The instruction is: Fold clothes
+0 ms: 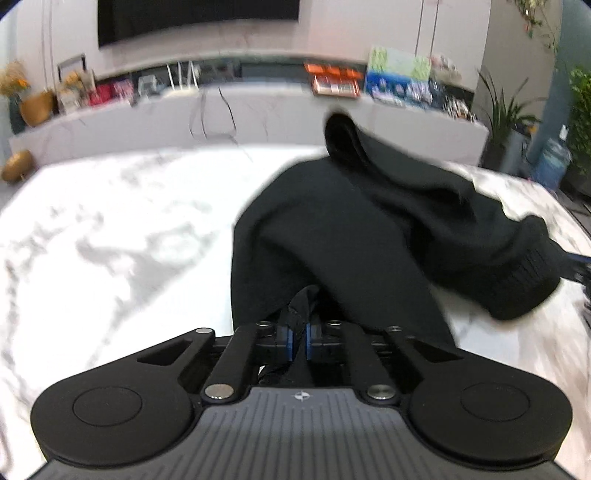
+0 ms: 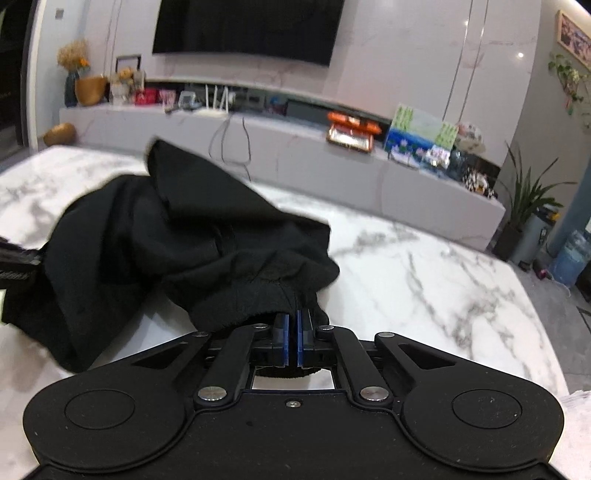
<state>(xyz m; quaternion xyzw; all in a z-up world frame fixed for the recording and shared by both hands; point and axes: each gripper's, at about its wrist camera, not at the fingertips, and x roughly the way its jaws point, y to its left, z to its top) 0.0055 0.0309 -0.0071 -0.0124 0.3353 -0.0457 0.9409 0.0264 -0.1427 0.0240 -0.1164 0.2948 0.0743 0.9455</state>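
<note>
On the white, grey-veined marble desk [image 1: 110, 240] we see a black garment [image 1: 369, 229], bunched and lifted between our two tools rather than lying flat. Our left hand-held gripper [image 1: 297, 341] has its blue pads [image 1: 289, 341] drawn together on a thin gathered edge of the cloth, which rises from the pinch and spreads to the right across the desk. In the right wrist view our right hand-held gripper [image 2: 293, 341] is likewise clamped, its blue pads [image 2: 282, 339] nipping a ribbed hem of the same black garment [image 2: 184, 240]; the fabric sags away to the left, partly resting on the marble desk [image 2: 424, 277] and partly hanging in the air.

From the left wrist view the right tool [image 1: 576, 264] shows at the far right edge, touching the ribbed cuff end. From the right wrist view the left tool [image 2: 18, 258] shows at the far left edge.

Behind the desk runs a long low cabinet [image 2: 295, 158] with boxes, a white router [image 2: 216, 101] and vases on it, and a dark screen [image 2: 247, 29] hangs on the wall above. Printed boxes stand there, yet we can read no writing or brand on them; both views are blurred. A small compass-like mark [image 1: 300, 396] sits on the left tool's body.
</note>
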